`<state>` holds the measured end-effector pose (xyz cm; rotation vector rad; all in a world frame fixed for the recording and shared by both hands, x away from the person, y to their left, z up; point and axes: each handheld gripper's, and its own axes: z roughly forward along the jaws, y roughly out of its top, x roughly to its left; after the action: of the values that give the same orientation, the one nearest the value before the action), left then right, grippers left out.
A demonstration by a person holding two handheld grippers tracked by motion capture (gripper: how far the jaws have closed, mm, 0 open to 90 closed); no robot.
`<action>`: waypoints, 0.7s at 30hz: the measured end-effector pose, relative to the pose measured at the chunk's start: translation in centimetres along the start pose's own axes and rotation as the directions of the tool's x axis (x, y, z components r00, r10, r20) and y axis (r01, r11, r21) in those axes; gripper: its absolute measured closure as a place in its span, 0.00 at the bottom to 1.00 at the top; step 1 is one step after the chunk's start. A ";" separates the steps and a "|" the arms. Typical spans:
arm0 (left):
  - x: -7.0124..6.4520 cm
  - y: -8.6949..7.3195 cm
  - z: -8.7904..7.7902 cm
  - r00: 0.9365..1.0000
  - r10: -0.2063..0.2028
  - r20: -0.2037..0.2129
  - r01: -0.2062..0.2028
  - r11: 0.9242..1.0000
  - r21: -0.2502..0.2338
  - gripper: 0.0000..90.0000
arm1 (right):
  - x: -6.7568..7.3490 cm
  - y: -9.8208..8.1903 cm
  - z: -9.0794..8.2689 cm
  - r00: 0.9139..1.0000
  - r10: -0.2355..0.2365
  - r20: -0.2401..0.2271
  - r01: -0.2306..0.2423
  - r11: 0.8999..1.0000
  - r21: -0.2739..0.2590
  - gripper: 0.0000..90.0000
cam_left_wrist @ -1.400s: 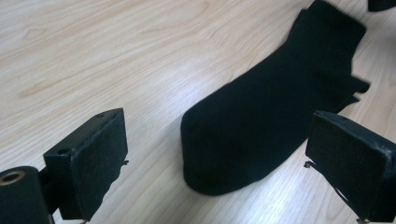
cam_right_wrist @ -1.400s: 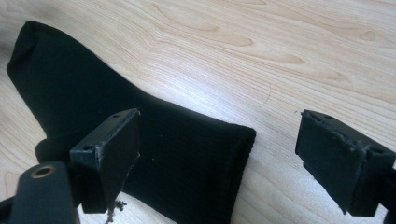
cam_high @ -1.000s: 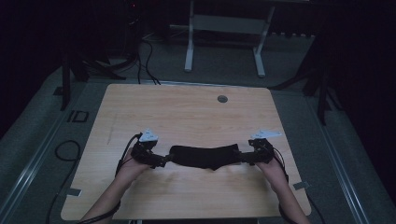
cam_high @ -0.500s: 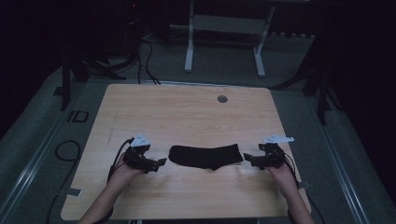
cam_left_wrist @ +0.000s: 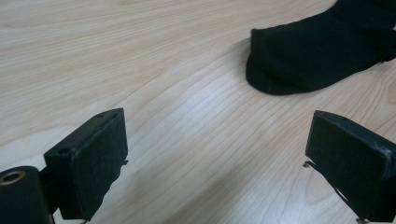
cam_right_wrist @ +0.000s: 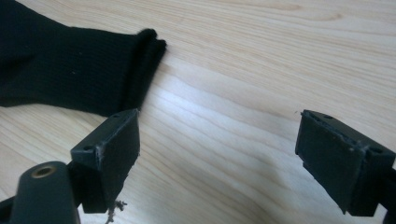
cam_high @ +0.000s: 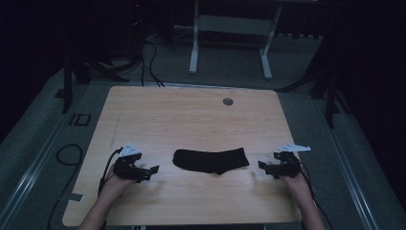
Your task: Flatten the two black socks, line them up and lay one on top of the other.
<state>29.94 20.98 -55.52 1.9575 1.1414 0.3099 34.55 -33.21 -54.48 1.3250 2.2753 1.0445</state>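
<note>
A black sock (cam_high: 211, 160) is laid flat near the front middle of the wooden table (cam_high: 191, 120), with its length running left to right. The left gripper (cam_high: 149, 171) is held just left of it and the right gripper (cam_high: 264, 166) just right of it, both apart from the sock, with jaws spread and pointed inward. A small round grommet (cam_high: 228, 101) is set near the table's far edge.

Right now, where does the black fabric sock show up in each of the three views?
High view: the black fabric sock lies flat at centre, between the two grippers.
Left gripper view: its rounded toe end sits at the upper right.
Right gripper view: its open cuff end sits at the upper left.
Shared landmark: the light wooden table under it.
</note>
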 end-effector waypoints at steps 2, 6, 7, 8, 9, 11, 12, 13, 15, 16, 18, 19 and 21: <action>0.3 -0.4 -0.4 1.000 -0.011 -0.009 0.011 1.000 -0.008 0.07 | -0.2 -0.3 -0.2 1.000 0.011 0.004 -0.011 1.000 -0.002 0.15; 0.8 -1.1 -1.0 0.999 -0.023 -0.026 0.023 1.000 -0.014 0.07 | -0.7 -0.8 -0.7 0.999 0.028 0.018 -0.028 1.000 -0.007 0.15; 0.9 -1.2 -1.1 0.999 -0.027 -0.029 0.026 1.000 -0.015 0.07 | -0.8 -1.0 -0.8 0.999 0.027 0.020 -0.027 1.000 -0.006 0.15; 0.9 -1.4 -1.3 0.999 -0.030 -0.028 0.030 0.999 -0.017 0.07 | -0.9 -1.1 -1.0 0.999 0.029 0.021 -0.029 1.000 -0.006 0.15; 1.0 -1.5 -1.4 0.999 -0.033 -0.032 0.033 0.999 -0.018 0.07 | -1.0 -1.2 -1.1 0.999 0.031 0.023 -0.031 0.999 -0.007 0.15; 1.1 -1.8 -1.7 0.999 -0.034 -0.038 0.034 0.999 -0.019 0.07 | -1.1 -1.5 -1.4 0.999 0.038 0.027 -0.038 0.999 -0.011 0.15; 1.2 -1.9 -1.8 0.999 -0.032 -0.044 0.032 0.999 -0.016 0.07 | -1.2 -1.7 -1.5 0.999 0.041 0.029 -0.041 0.999 -0.016 0.15; 1.2 -2.0 -2.0 0.998 -0.037 -0.043 0.036 0.999 -0.022 0.07 | -1.3 -1.9 -1.6 0.998 0.047 0.031 -0.047 0.999 -0.019 0.15; 1.3 -2.3 -2.3 0.998 -0.036 -0.047 0.034 0.999 -0.037 0.07 | -1.5 -2.3 -1.9 0.998 0.050 0.035 -0.050 0.999 -0.022 0.15; 1.3 -2.5 -2.4 0.998 -0.035 -0.048 0.033 0.998 -0.050 0.08 | -1.6 -2.4 -2.1 0.998 0.053 0.038 -0.052 0.998 -0.025 0.15; 1.3 -2.9 -2.8 0.998 -0.036 -0.053 0.033 0.998 -0.052 0.08 | -1.6 -2.6 -2.2 0.998 0.057 0.040 -0.056 0.998 -0.029 0.15; 1.3 -3.0 -2.9 0.998 -0.040 -0.055 0.037 0.998 -0.056 0.08 | -1.7 -2.9 -2.7 0.997 0.067 0.043 -0.065 0.997 -0.044 0.16; 1.2 -3.3 -3.2 0.997 -0.044 -0.063 0.040 0.997 -0.063 0.08 | -1.7 -3.2 -3.0 0.996 0.073 0.045 -0.071 0.996 -0.050 0.15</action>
<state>26.80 24.47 -56.19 1.8792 1.1987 0.3835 31.74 -36.98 -54.86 1.4058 2.1695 1.0741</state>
